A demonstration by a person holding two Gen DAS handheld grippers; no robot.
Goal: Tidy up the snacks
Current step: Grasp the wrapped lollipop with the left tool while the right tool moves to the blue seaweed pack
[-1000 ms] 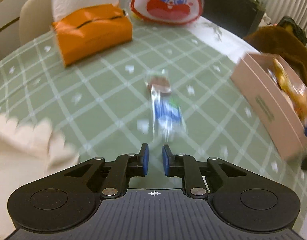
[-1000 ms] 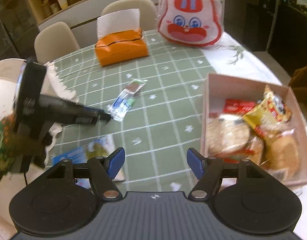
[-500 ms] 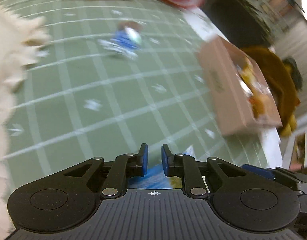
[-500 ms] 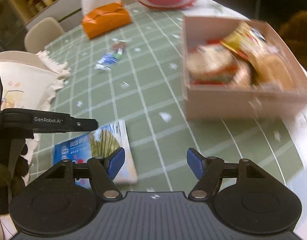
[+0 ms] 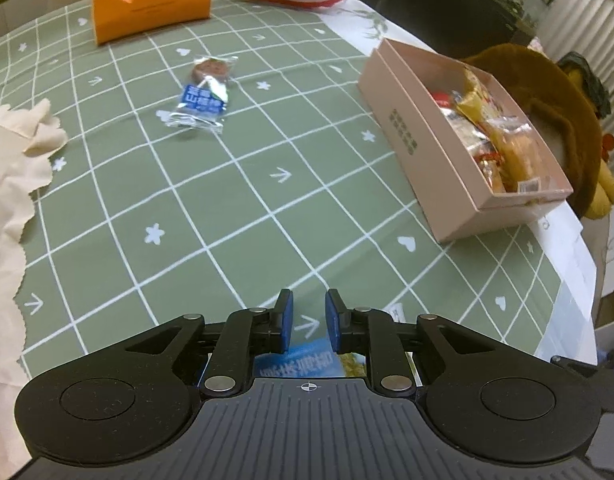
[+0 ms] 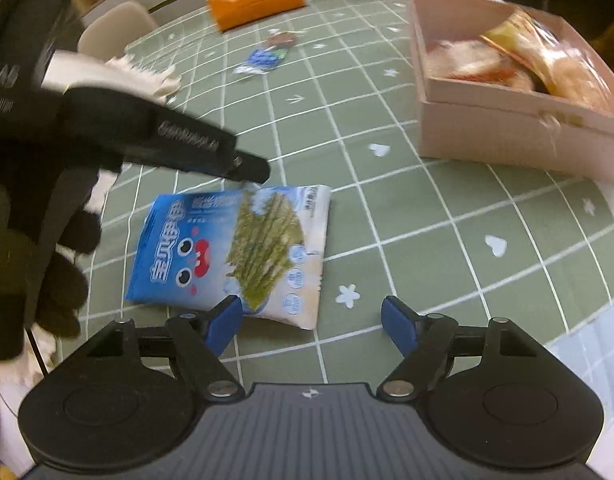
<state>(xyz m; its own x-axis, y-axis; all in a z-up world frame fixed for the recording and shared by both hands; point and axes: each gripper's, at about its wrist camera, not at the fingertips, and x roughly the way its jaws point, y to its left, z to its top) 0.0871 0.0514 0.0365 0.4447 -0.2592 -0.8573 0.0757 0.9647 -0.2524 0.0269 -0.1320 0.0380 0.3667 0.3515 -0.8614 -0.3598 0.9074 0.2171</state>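
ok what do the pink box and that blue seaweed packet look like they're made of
Pink box: looks like matte cardboard or paperboard, with flat stiff walls, crisp folded edges, small print on the side and no shine.

Blue seaweed packet: looks like thin printed plastic film, probably glossy; it lies flat and slightly puffed with crimped sealed ends. The blur leaves the exact finish open.

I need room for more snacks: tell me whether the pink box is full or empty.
Partly full. The pink box is open-topped and holds several wrapped snacks, piled toward one end.
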